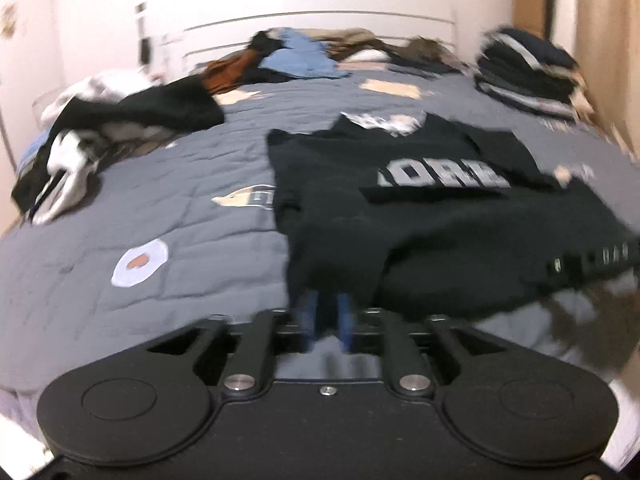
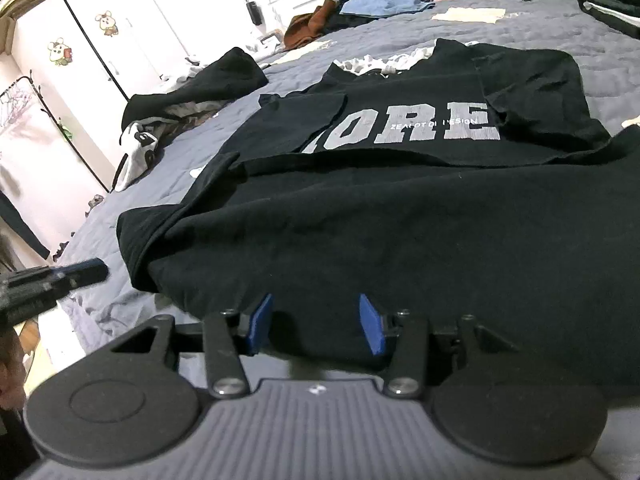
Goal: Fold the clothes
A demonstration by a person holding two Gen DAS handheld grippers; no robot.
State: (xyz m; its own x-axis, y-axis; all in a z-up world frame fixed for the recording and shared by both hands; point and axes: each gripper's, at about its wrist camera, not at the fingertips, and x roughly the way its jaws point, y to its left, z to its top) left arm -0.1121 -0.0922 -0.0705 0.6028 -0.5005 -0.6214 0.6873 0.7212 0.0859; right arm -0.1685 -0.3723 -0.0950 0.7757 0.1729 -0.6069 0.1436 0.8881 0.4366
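Black linkage grippers, blue jaws, silver pivot screws

— Surroundings? 
— Grey quilted bedspread [image 1: 160, 184] is covering the bed; white slatted headboard [image 1: 320, 24] is standing against a pale wall.
— Left side? 
— White wardrobe [image 2: 100, 40] is showing cartoon stickers.

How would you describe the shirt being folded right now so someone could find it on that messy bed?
Look at the grey quilted bedspread and find the near edge, just ahead of both grippers. The black T-shirt lies spread there with its sleeves turned in. Unlike the crumpled dark heap to the left or the clothes piled by the headboard, it lies flat and carries big grey block letters across the chest.
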